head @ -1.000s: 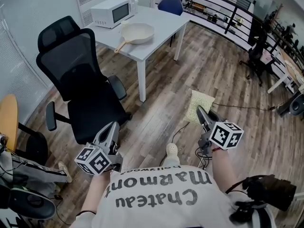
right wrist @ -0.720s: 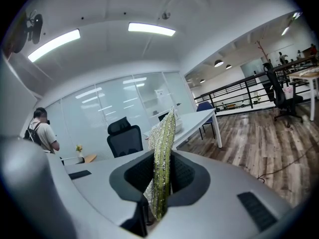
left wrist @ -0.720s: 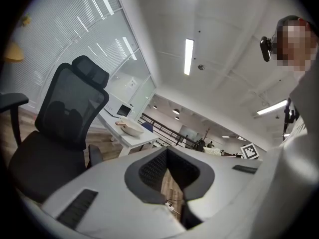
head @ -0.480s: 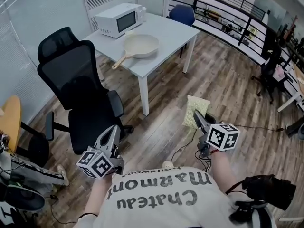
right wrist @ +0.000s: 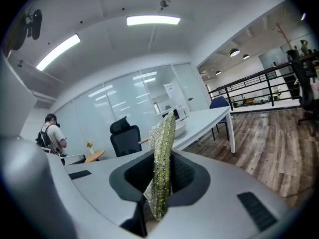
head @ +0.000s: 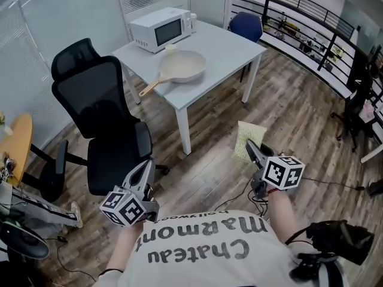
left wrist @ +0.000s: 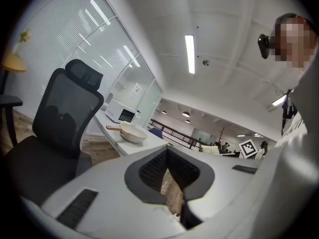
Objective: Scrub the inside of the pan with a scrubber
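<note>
Cream-coloured round frying pan point(head: 182, 66) sits on the white table point(head: 230, 43) beside a white microwave point(head: 160, 28). The right gripper point(head: 251, 145) clamps a flat yellow-green scrubber pad point(head: 249, 133). The left gripper point(head: 145, 166) has its jaws pressed together, empty.

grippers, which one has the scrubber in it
The right gripper, shut on the yellow-green scrubber standing up from its jaws. The left gripper is shut with nothing between its jaws.

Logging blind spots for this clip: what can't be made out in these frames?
- Cream frying pan interior: head view, too small to show any dirt.
- Same pan, right gripper view: mostly hidden behind the glittery green scrubber sponge.
- White microwave interior: head view, dark door.
</note>
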Tool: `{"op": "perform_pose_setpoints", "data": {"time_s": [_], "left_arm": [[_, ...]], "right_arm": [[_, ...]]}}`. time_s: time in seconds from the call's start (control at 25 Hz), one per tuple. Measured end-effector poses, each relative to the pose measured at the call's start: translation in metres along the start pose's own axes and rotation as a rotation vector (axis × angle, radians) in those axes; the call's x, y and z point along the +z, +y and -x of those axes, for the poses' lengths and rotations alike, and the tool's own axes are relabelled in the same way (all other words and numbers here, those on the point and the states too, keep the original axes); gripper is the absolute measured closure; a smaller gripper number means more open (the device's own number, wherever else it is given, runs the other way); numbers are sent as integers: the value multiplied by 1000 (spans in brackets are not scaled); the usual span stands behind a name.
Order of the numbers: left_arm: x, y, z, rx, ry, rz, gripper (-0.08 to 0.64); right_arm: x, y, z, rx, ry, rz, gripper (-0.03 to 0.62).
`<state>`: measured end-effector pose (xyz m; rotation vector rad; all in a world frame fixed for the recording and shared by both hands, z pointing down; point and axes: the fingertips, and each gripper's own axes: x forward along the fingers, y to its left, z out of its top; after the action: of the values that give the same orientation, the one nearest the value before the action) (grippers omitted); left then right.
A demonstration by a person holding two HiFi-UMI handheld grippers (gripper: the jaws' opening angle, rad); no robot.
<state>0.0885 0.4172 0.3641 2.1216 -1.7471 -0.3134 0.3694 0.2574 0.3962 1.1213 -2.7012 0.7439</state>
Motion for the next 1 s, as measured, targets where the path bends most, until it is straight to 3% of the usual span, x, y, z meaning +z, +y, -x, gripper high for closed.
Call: {"op": "perform_pose_setpoints", "data": {"time_s": [0.28,0.52,1.0], "left_arm": [[-3,-8,-12,76,-13,-38,563],[8,-8,-7,130,-77,21,563],[27,9,-19,188,-70,-16,564]], "right_arm": [[-3,-32,-19,48,19,-62,537],[-25,-50,-28,72,93,-133,537],[-23,-41,-33,154,79,-139,537]]}}
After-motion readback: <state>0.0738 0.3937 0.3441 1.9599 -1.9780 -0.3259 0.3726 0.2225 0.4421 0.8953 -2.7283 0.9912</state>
